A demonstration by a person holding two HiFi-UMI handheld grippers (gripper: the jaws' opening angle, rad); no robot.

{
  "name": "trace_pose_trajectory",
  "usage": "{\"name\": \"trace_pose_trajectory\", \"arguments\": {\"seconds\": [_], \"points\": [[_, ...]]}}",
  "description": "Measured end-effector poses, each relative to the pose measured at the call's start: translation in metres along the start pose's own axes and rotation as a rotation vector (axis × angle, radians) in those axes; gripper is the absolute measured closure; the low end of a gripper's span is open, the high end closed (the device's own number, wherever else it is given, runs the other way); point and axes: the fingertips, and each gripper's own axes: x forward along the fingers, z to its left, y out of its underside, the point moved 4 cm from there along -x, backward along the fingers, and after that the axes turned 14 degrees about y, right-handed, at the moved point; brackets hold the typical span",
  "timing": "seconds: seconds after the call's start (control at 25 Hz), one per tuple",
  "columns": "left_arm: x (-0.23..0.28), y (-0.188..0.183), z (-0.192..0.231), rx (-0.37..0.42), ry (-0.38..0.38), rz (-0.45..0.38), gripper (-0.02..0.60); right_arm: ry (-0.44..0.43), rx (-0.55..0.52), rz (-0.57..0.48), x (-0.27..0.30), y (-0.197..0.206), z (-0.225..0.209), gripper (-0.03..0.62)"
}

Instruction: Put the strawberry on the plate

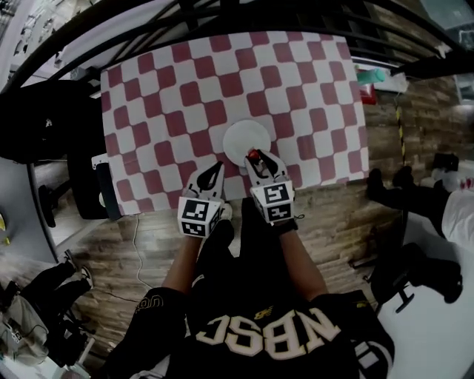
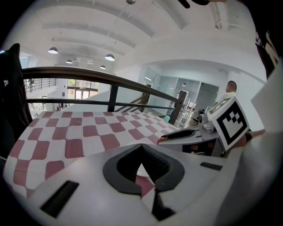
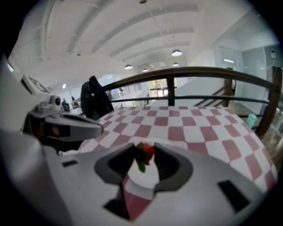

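Note:
A white round plate (image 1: 244,137) lies on the red-and-white checked tablecloth (image 1: 185,89), near the table's front edge. My right gripper (image 1: 254,158) is shut on a red strawberry (image 1: 253,155) with green leaves, held over the plate's near rim. In the right gripper view the strawberry (image 3: 145,152) sits between the tips of the right gripper (image 3: 144,153), with the plate (image 3: 145,175) below it. My left gripper (image 1: 214,170) hovers just left of the plate, shut and empty. In the left gripper view the left gripper (image 2: 141,147) has its jaws meeting at a point.
A black chair with a dark jacket (image 1: 41,122) stands left of the table. A dark flat device (image 1: 104,189) lies at the table's left front corner. A railing (image 1: 244,18) runs behind the table. A teal object (image 1: 370,75) sits off the right edge.

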Motion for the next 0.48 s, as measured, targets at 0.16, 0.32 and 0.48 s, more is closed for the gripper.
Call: {"name": "trace_pose_trajectory", "arguments": {"seconds": [0.16, 0.32, 0.48], "points": [[0.019, 0.007, 0.016, -0.035, -0.032, 0.015, 0.569, -0.013, -0.010, 0.038, 0.043, 0.007, -0.004, 0.447], [0.033, 0.017, 0.023, -0.052, -0.048, 0.034, 0.569, -0.034, -0.033, 0.080, 0.069, 0.017, -0.005, 0.447], [0.041, 0.028, 0.028, -0.078, -0.055, 0.052, 0.569, -0.046, -0.060, 0.114, 0.081, 0.026, -0.003, 0.447]]}}
